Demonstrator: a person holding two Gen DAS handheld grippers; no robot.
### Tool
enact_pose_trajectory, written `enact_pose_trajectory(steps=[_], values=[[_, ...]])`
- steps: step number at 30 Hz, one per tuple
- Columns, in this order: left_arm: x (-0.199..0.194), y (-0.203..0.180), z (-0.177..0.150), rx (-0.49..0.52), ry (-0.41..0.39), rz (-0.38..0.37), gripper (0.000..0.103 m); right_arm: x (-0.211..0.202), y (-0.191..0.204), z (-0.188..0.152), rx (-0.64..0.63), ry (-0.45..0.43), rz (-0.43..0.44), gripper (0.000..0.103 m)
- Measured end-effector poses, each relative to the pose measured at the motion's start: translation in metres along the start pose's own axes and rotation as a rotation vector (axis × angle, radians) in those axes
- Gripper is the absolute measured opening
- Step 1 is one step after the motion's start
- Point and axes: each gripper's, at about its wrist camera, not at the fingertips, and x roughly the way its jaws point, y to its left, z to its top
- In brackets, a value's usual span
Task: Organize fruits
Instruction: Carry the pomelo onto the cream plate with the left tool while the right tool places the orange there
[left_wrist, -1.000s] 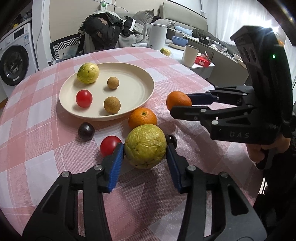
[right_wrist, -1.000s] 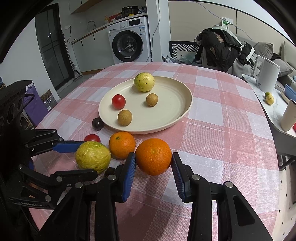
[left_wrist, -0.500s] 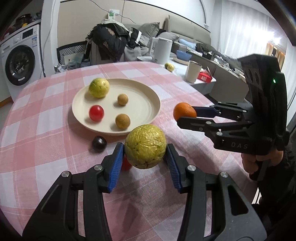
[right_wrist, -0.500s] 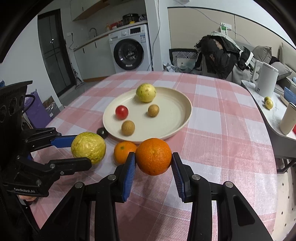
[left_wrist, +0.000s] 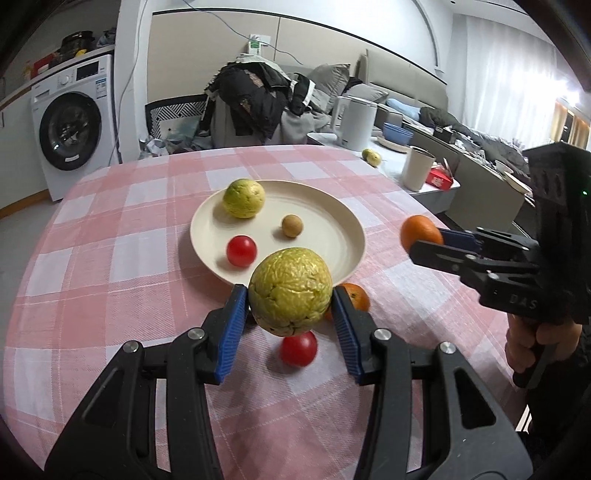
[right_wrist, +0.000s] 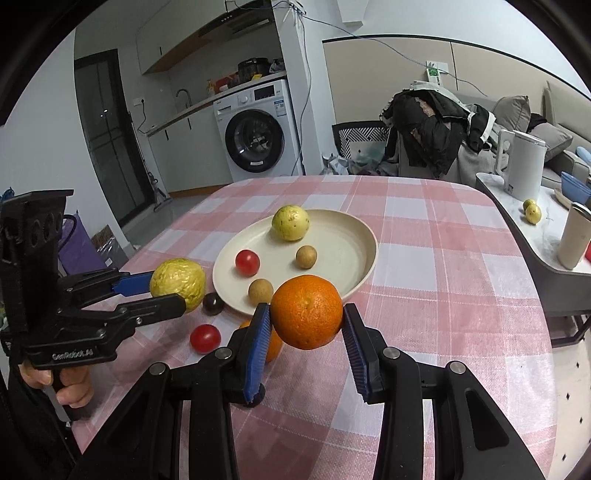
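Left gripper (left_wrist: 290, 308): my blue pads clamp a yellow-green fruit (left_wrist: 290, 291), lifted above the table.
Right gripper (right_wrist: 306, 325): my pads pinch an orange (right_wrist: 306, 311), raised too.
Hands: each wraps its gripper's handle.

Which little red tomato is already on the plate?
The tomato beside the two small brown fruits lies on the plate. The other tomato sits on the tablecloth, near the dark plum.

Tablecloth (left_wrist: 110, 258) was pink-and-white checked. Plate (left_wrist: 332, 218) was cream. Held guava (left_wrist: 290, 291) was yellow-green with cracked pale pattern; held orange (right_wrist: 306, 312) was bright orange. Cherry tomato (left_wrist: 298, 349) was red. Gripper pads (left_wrist: 232, 332) were blue, frames black.
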Motion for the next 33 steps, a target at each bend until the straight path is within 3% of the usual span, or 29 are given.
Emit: enact_pose_trajectory(steps=[15,33], values=[[0.027,0.008,0.015,-0.009,0.006,0.039,0.044,0.005,-0.003,0.01,0.006,-0.023,-0.004,0.04],[0.061,0.017,0.023,-0.027,0.048,0.061,0.043,0.042,-0.001,0.023,0.023,0.034,0.002,0.04]])
